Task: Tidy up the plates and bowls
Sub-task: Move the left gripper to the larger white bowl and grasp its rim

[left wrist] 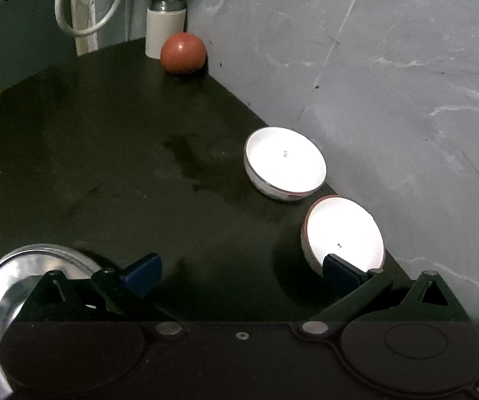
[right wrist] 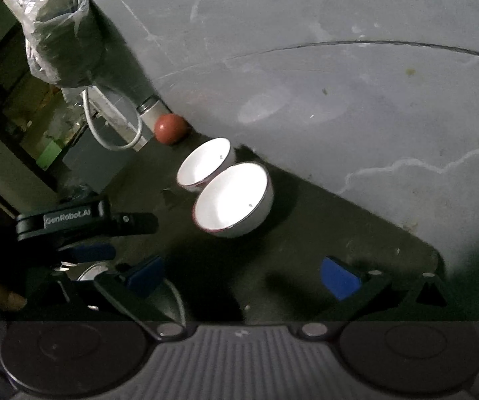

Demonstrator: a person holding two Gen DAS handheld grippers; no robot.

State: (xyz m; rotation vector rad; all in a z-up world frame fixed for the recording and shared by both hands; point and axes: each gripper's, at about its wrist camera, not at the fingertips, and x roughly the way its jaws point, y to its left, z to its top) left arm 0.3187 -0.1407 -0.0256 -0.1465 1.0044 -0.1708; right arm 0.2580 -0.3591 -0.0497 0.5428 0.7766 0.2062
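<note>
White bowls sit ahead of both wide-open, empty claws on the dark countertop [left wrist: 106, 166]: the near bowl [left wrist: 343, 233] lies just past the left gripper's [left wrist: 239, 273] right blue pad, the far bowl [left wrist: 286, 163] beyond it; a steel plate [left wrist: 16, 276] sits behind its left pad. The right gripper [right wrist: 243, 276] hangs short of both bowls

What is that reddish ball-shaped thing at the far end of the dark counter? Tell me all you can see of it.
The reddish-brown ball is round, smooth and slightly glossy, with a small highlight on it; whether it is a fruit or a toy cannot be told. It rests on the dark counter in the far corner, close against the grey wall, right in front of a white cylindrical container that it seems to touch. It sits beyond the two white bowls, and neither gripper is near it.
</note>
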